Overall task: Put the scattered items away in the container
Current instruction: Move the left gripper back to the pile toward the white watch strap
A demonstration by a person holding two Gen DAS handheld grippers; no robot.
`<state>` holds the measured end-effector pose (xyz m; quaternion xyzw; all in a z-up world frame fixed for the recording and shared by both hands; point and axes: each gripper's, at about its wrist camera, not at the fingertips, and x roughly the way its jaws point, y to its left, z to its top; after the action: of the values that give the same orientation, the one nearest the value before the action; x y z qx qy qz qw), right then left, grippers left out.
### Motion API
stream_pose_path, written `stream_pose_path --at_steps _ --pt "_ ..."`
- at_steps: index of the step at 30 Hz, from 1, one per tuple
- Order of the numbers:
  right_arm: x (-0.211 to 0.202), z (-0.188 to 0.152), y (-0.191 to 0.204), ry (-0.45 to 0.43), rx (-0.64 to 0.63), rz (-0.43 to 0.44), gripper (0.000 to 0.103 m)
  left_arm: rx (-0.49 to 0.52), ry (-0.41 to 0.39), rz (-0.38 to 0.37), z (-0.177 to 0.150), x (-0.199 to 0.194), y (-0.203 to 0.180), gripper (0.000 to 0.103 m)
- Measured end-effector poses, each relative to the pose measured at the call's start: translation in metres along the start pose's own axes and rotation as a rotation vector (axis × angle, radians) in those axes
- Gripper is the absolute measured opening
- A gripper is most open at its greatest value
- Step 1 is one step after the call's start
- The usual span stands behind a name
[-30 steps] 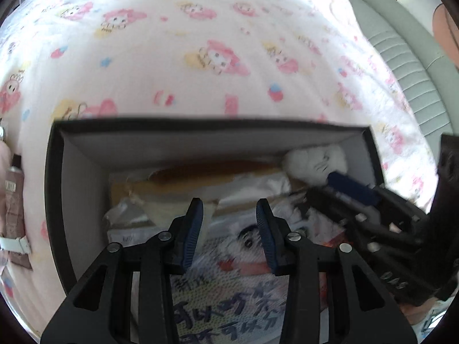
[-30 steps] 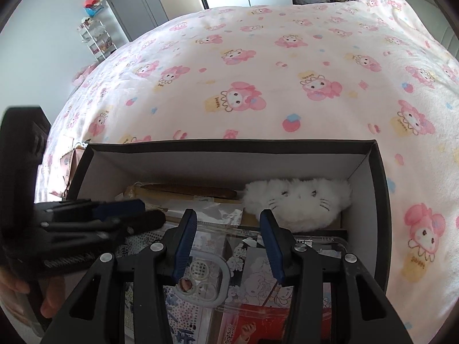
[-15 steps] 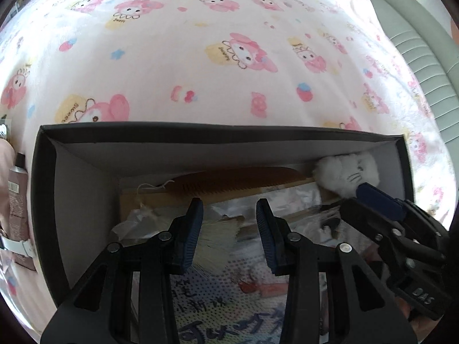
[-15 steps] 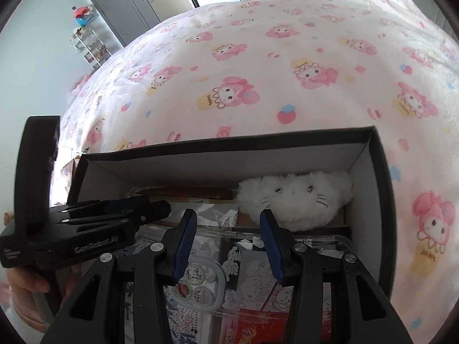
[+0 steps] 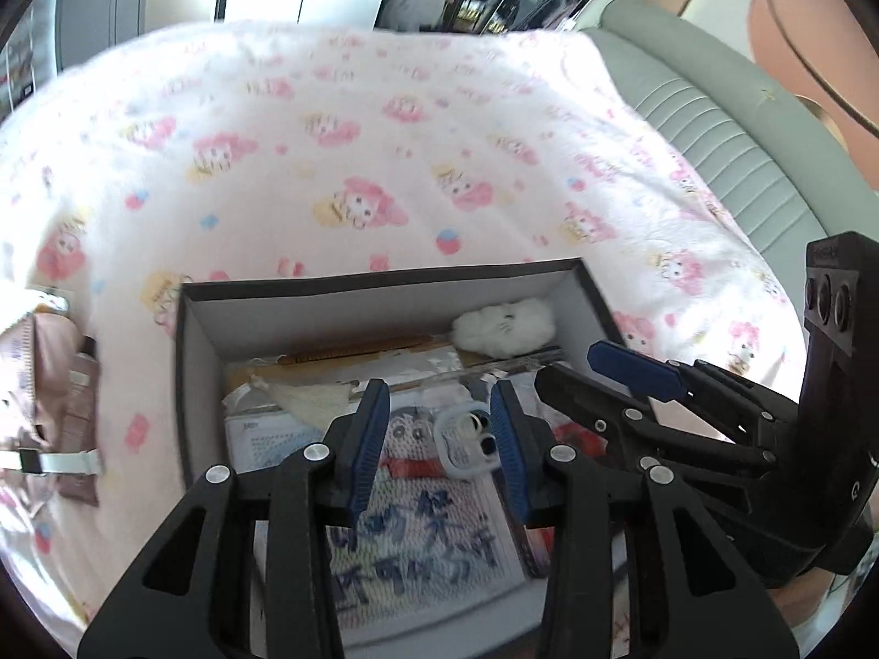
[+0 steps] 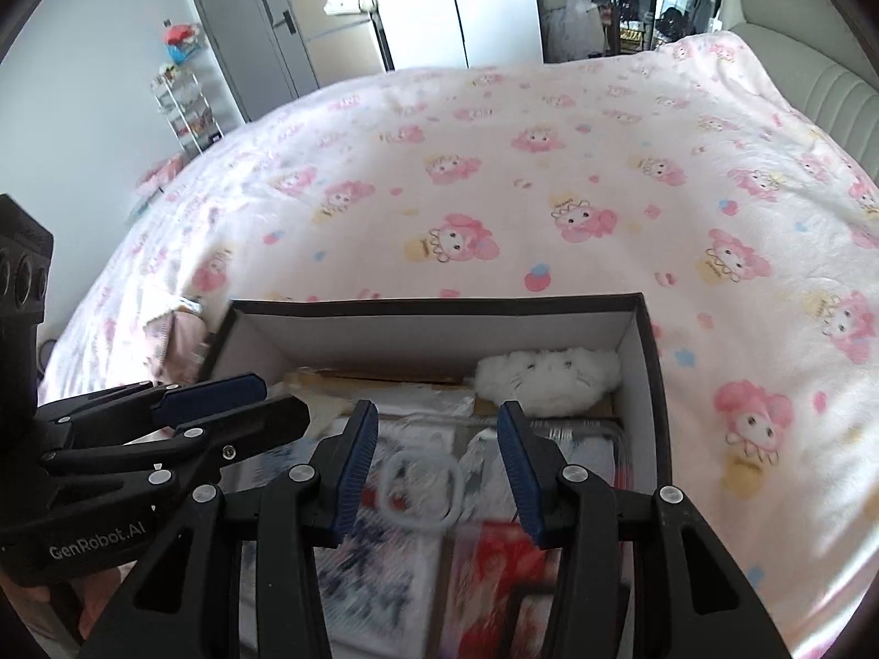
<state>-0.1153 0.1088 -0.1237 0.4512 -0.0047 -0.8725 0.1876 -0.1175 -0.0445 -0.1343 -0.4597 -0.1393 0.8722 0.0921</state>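
We count one dark box [image 5: 192, 329] on one bed [image 5: 329, 110]. Inside: one white plush toy [image 5: 502, 327], one white plastic ring [image 5: 461, 439], one comb [image 5: 351, 354]. Printed packets overlap, so their count is unclear. One pink pouch [image 5: 33, 384] lies outside. Two grippers: left gripper [image 5: 437, 434], right gripper [image 6: 437, 456].

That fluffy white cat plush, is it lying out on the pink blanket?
No, the white cat plush lies inside the black box, tucked in its far right corner, while the pink blanket spreads beyond it.

Near end of the box [image 6: 654, 384] hidden behind gripper arms in both views. Printed packets [image 6: 384, 565] inside smeared by blur, lettering unreadable. Pink pouch [image 5: 33, 384] cut off at the left edge.
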Motion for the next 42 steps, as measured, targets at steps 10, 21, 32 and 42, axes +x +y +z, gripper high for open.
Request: stream_pose_path --at_steps 10,21,32,42 --pt "-0.059 -0.042 0.032 -0.027 0.013 0.029 0.042 0.009 -0.037 -0.024 -0.048 -0.063 -0.019 0.038" --pt "-0.080 -0.063 0.063 -0.013 -0.036 0.035 0.041 -0.061 -0.046 -0.007 -0.079 -0.097 -0.005 0.038" --pt "-0.052 -0.054 0.187 0.007 -0.249 0.241 0.027 -0.214 -0.115 0.135 -0.112 -0.166 0.093 0.037" --pt "0.000 -0.055 0.282 0.111 -0.344 0.374 0.027 -0.367 -0.154 0.187 -0.141 -0.195 0.184 0.037"
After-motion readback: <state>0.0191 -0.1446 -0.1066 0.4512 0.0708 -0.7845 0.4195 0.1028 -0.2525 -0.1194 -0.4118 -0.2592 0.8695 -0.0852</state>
